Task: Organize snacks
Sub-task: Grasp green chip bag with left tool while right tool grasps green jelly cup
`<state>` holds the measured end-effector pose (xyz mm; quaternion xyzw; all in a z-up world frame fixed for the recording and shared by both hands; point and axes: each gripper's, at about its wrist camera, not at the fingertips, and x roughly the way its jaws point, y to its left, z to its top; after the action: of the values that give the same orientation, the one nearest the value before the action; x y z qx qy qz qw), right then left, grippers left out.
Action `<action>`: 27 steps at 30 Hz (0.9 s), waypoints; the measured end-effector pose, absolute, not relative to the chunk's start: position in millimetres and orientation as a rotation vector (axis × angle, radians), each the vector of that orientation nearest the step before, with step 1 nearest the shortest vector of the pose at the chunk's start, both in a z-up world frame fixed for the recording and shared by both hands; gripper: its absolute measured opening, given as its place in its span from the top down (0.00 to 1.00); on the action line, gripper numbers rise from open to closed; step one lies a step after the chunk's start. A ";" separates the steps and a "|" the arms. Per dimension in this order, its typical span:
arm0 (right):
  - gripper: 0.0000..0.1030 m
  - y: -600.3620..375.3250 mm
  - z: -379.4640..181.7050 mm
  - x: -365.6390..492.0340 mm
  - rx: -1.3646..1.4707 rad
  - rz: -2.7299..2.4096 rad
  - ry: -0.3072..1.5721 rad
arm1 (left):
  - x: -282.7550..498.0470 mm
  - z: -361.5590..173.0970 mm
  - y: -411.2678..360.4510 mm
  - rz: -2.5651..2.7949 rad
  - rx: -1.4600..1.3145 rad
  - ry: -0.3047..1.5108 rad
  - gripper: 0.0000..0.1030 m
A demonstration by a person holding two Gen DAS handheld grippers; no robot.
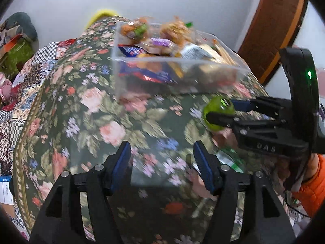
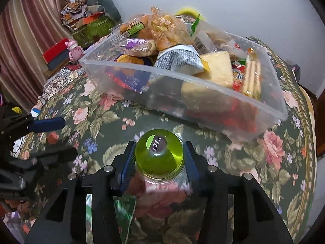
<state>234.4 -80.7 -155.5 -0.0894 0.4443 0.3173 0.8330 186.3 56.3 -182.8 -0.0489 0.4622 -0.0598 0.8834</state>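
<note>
A clear plastic bin (image 2: 203,93) full of wrapped snacks stands on the floral tablecloth; it also shows in the left wrist view (image 1: 174,75). My right gripper (image 2: 160,156) is shut on a clear bottle with a green cap (image 2: 159,154), just in front of the bin's near wall. In the left wrist view the right gripper (image 1: 221,111) holds that bottle (image 1: 218,112) at the right. My left gripper (image 1: 162,162) is open and empty above the cloth, left of the bottle. One of its blue pads (image 2: 48,124) shows in the right wrist view.
The round table (image 2: 284,162) is covered by a dark floral cloth. Left of it lie a patchwork blanket (image 1: 24,85), boxes (image 2: 91,28) and a pink toy (image 2: 74,48). A wooden door frame (image 1: 272,32) is at the right. A white wall is behind.
</note>
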 end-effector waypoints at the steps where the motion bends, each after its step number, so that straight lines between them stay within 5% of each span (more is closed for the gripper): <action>1: 0.58 -84.9 -155.1 229.9 -0.189 0.668 0.942 | 183.1 -183.4 52.1 -0.135 -0.093 0.967 0.32; 7: 0.58 -121.2 -152.9 211.5 -0.140 0.629 0.956 | 163.4 -188.1 31.0 -0.195 -0.064 0.994 0.21; 20: 0.57 -164.7 -147.5 193.0 -0.092 0.567 0.964 | 190.3 -208.3 -11.3 -0.180 0.030 1.012 0.14; 23: 0.57 -165.4 -144.9 191.6 -0.087 0.568 0.957 | 198.7 -209.1 -15.8 -0.172 0.036 0.980 0.24; 27: 0.57 -164.5 -145.3 191.8 -0.082 0.573 0.954 | 207.8 -210.9 -18.6 -0.129 0.078 0.945 0.52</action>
<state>191.8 -164.5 -145.3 -0.0388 0.4526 0.2717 0.8484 207.8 -18.6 -210.9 0.0375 0.4548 -0.0622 0.8876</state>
